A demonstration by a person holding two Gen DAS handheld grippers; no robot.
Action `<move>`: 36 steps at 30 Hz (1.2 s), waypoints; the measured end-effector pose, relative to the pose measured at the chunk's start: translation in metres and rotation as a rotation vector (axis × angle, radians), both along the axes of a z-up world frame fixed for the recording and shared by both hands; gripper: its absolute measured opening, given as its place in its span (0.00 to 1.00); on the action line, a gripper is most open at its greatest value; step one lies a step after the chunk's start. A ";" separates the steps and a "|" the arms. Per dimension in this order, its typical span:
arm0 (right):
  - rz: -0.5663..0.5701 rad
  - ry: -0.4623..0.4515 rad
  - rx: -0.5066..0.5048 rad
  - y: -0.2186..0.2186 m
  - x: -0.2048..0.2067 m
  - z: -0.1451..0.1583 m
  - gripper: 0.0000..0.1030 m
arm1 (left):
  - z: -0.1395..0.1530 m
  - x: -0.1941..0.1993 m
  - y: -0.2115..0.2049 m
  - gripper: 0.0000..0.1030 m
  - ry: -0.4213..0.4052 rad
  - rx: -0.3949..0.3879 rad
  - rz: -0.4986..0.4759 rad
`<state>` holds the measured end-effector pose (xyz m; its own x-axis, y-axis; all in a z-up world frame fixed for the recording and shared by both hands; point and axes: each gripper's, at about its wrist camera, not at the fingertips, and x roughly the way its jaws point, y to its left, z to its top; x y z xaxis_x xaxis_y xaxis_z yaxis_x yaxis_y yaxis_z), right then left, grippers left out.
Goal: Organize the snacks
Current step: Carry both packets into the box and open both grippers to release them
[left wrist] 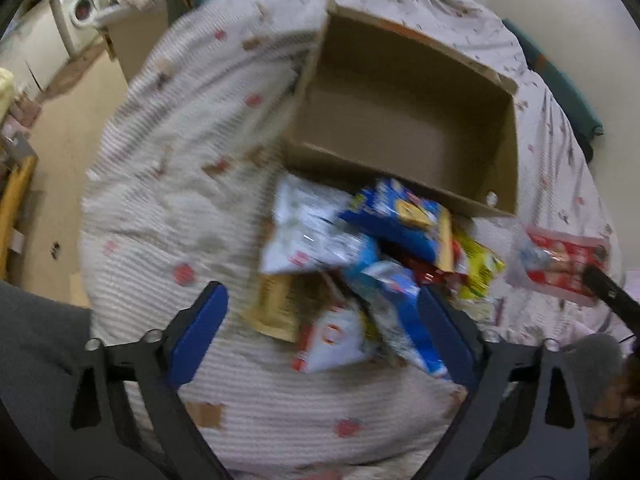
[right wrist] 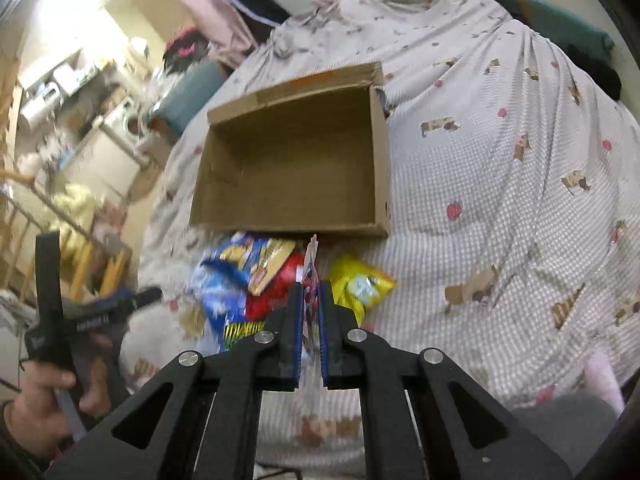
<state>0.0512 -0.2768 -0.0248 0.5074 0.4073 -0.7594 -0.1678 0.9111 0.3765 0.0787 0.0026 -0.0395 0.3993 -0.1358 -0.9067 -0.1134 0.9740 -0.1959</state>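
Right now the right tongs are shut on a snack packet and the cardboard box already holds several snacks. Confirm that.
Not quite. The right tongs are shut on a snack packet, but the cardboard box is empty, as the right wrist view shows.

Left gripper (left wrist: 320, 320) jaws wide; right gripper (right wrist: 310, 300) jaws clamped.

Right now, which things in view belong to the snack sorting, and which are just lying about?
Job:
- cardboard box, nothing inside
- snack pile on the bed
- red packet, in the right gripper
- yellow packet
- left gripper, open

Lying about:
- washing machine
- bedsheet
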 end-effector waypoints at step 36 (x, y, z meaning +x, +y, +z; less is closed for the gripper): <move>-0.001 -0.058 0.140 -0.009 -0.001 -0.005 0.07 | -0.004 -0.023 -0.034 0.28 0.181 0.046 -0.145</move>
<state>0.0506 -0.2859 -0.0293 0.5496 0.5066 -0.6643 -0.1919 0.8505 0.4897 0.0557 -0.0315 -0.0439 0.2088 -0.1367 -0.9684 -0.0007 0.9902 -0.1400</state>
